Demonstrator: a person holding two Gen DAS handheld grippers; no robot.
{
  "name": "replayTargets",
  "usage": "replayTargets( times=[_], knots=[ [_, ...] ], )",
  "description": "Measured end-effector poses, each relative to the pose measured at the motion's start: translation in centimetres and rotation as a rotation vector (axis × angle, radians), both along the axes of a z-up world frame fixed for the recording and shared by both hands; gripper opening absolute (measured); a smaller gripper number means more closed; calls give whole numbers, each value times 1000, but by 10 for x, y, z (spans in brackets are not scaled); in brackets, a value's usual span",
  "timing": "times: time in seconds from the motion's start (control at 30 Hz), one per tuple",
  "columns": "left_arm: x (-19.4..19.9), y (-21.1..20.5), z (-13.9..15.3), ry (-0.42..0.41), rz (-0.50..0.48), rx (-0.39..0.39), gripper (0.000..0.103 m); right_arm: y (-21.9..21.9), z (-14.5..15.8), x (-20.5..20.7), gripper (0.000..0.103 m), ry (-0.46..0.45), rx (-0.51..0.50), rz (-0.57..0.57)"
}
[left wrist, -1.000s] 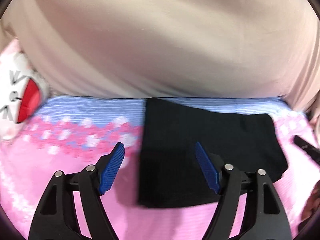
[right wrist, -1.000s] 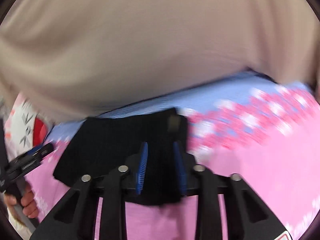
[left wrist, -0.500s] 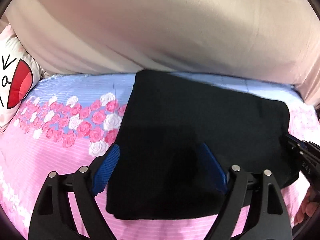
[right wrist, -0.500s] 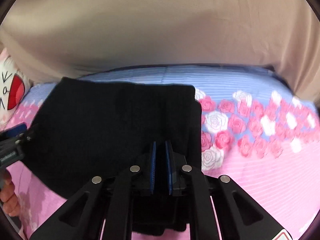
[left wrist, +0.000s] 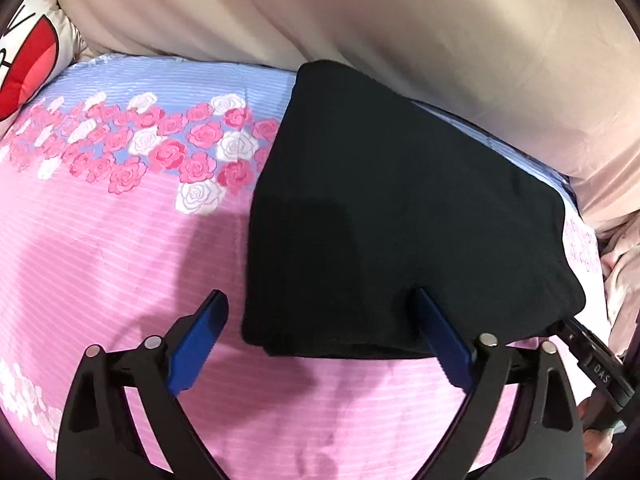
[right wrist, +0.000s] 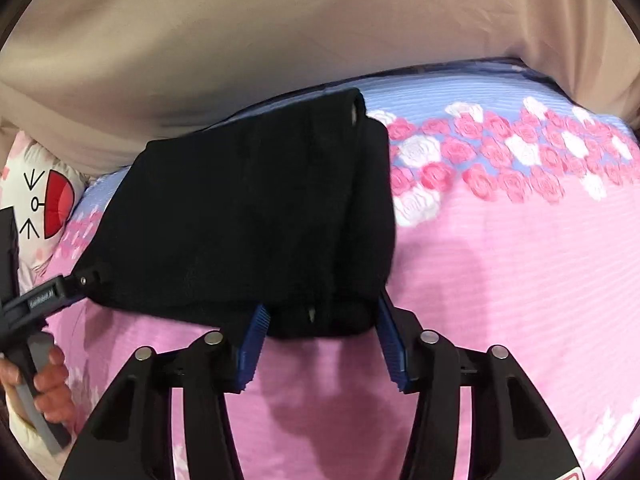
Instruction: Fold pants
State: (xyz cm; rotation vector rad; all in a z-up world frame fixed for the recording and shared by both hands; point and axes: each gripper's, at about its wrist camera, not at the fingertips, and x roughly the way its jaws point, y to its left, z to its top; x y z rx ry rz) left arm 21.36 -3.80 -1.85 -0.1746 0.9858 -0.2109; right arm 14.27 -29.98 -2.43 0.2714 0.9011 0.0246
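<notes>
Pants [right wrist: 256, 220], folded into a black block, lie on the pink flowered bed [right wrist: 500, 280] at frame centre. A second ago they were pinched by the right gripper [right wrist: 320, 330]; its jaws are now opening, the near edge between them unpressed. The left gripper [left wrist: 320, 332] is opening wide around the lower-left corner. The fold appears finished. Lettering on the gripper bodies is too small to read reliably.

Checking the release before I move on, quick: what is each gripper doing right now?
Left gripper: opening wide, corner of the folded black pants between its fingers, unpinched.
Right gripper: opening, pants edge between, not gripped.

A pink, rose-printed bedsheet [left wrist: 100, 248] meets a beige quilt [left wrist: 400, 20], a cartoon-face pillow [right wrist: 44, 200] beside them.
</notes>
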Motion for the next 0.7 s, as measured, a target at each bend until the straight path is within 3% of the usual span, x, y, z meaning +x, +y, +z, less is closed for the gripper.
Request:
replayTargets(
  times=[0.2,0.3,0.37,0.4,0.43,0.47,0.5,0.63,0.7],
  knots=[
    [-17,-6,30,-125,-1,71,94,-4,32,-21,52,-66,-8,-21],
    [-12,-12,23,-120,4,122,94,-3,30,-14,60,-61,54,22],
    [-15,-19,19,-111,-5,154,94,2,16,3,61,-19,27,25],
    [-16,-22,18,-111,-11,165,94,2,8,10,60,-2,34,21],
    [-19,-24,18,-113,-18,173,94,2,1,16,38,5,69,36],
    [-21,-24,19,-114,-23,176,94,3,-1,20,31,4,83,43],
    [-23,-24,20,-113,-24,182,94,6,4,23,18,-5,70,47],
    [-29,-17,29,-122,-15,173,94,17,53,14,16,-136,-40,86],
    [-30,-14,29,-131,-12,185,95,10,39,23,19,-95,-99,64]
  ],
)
